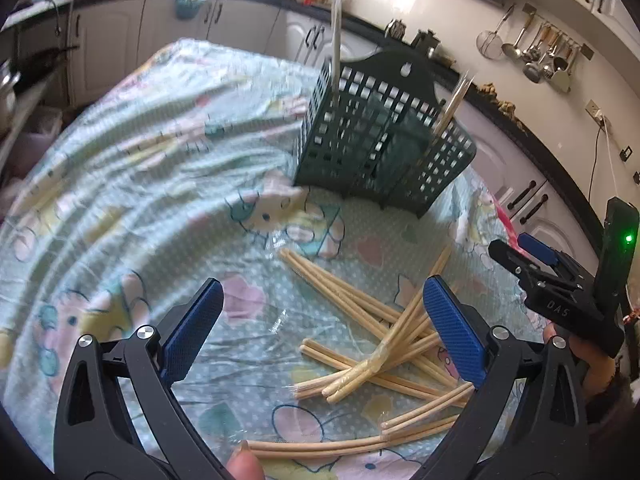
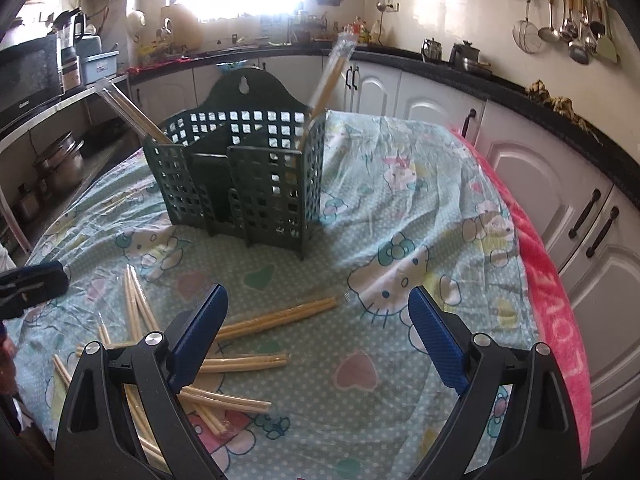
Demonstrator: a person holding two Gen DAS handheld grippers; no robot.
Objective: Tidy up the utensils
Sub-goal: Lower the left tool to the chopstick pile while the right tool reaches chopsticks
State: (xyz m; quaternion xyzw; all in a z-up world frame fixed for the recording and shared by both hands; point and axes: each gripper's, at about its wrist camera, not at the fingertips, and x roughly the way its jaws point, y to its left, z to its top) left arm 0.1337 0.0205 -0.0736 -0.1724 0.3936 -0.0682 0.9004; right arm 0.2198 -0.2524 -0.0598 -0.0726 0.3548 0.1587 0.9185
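We see our right gripper (image 2: pixel 316 336) spread wide and empty above the tablecloth (image 2: pixel 400 184), in front of the green utensil holder (image 2: pixel 244 172). Two wrapped chopstick pairs stand in the holder, one leaning out at its left end (image 2: pixel 128 110), one at its right end (image 2: pixel 332 76). Loose chopsticks (image 2: pixel 240 362) lie scattered in front of the holder, toward its left.

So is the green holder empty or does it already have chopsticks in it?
Not empty. The holder has wrapped chopstick pairs standing in two compartments, one at each end; most pairs are loose on the cloth.
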